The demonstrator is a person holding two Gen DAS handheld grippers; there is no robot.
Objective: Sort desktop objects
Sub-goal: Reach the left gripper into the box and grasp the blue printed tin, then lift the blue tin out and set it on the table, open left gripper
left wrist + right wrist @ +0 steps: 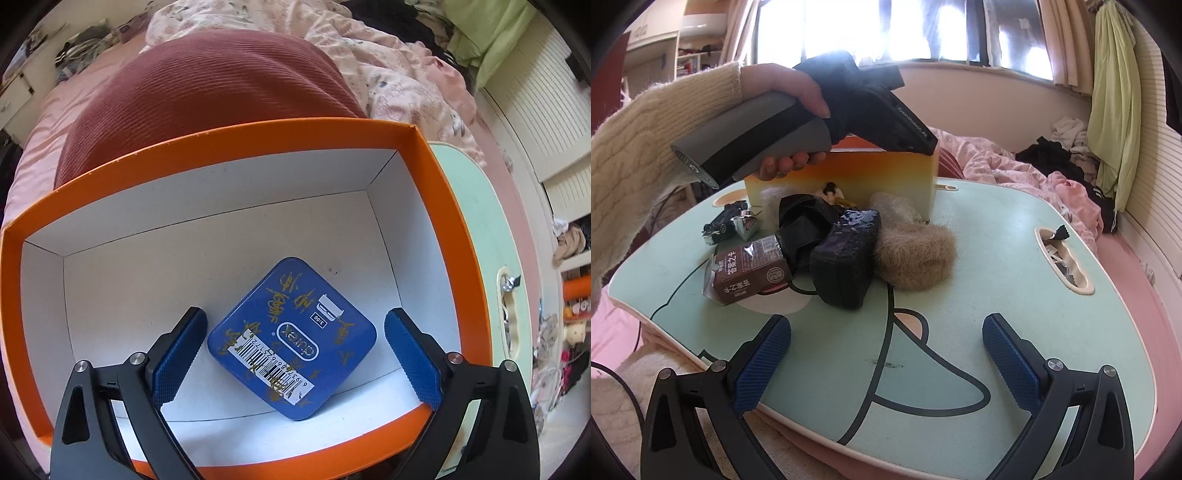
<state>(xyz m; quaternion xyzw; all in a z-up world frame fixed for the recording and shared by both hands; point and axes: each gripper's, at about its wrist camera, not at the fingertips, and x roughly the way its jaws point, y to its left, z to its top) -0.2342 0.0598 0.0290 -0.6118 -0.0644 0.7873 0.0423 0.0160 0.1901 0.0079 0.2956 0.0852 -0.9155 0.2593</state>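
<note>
**Blue tin lies in the orange box, between spread fingers**

In the left wrist view the blue tin [291, 339] rests on the white floor of the orange box [236, 142], low and centre in the frame. The left gripper [293, 354] is released: its pads flank the tin without touching it. In the right wrist view the right gripper [886, 363] hangs spread and empty over the mint-green table [979, 266], lower centre.

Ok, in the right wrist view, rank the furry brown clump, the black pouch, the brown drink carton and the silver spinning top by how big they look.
1. Furry brown clump and black pouch: look alike, unranked.
2. Brown drink carton.
3. Silver spinning top, though it sits farther back.
</note>
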